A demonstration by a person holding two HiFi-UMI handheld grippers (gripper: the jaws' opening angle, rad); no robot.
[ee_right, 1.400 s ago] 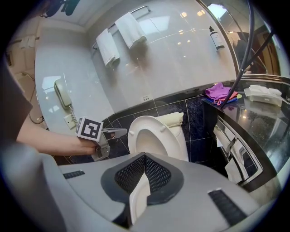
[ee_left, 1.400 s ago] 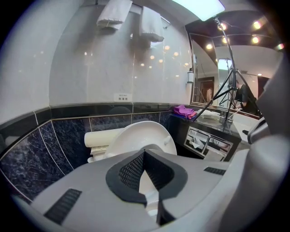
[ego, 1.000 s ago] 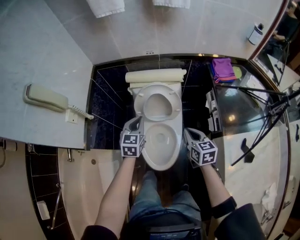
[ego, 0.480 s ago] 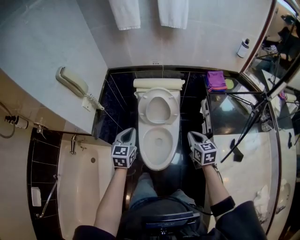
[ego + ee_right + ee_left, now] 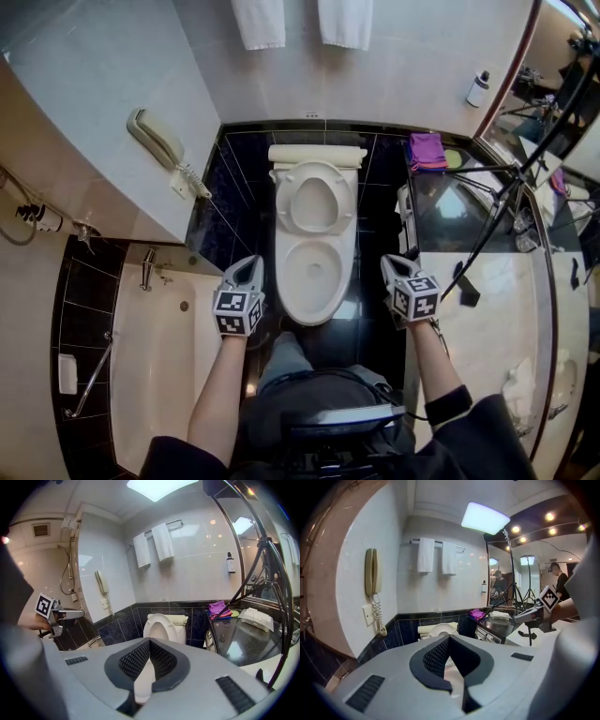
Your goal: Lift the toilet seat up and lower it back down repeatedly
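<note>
White oval plastic toilet seat (image 5: 316, 199) stands raised against the cream cistern (image 5: 317, 154), behind the open white ceramic bowl (image 5: 313, 281). Left gripper (image 5: 247, 266) hangs left of the bowl and right gripper (image 5: 393, 265) right of it, both clear of it, with jaws pressed together on nothing.

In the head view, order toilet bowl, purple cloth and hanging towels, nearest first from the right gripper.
1. White ceramic toilet bowl, immediately left of right gripper.
2. Purple folded cloth, on countertop ahead.
3. White hanging towels, on back wall.

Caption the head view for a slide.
Seat up; left tool and right tool, both shut and empty, flank the bowl.
</note>
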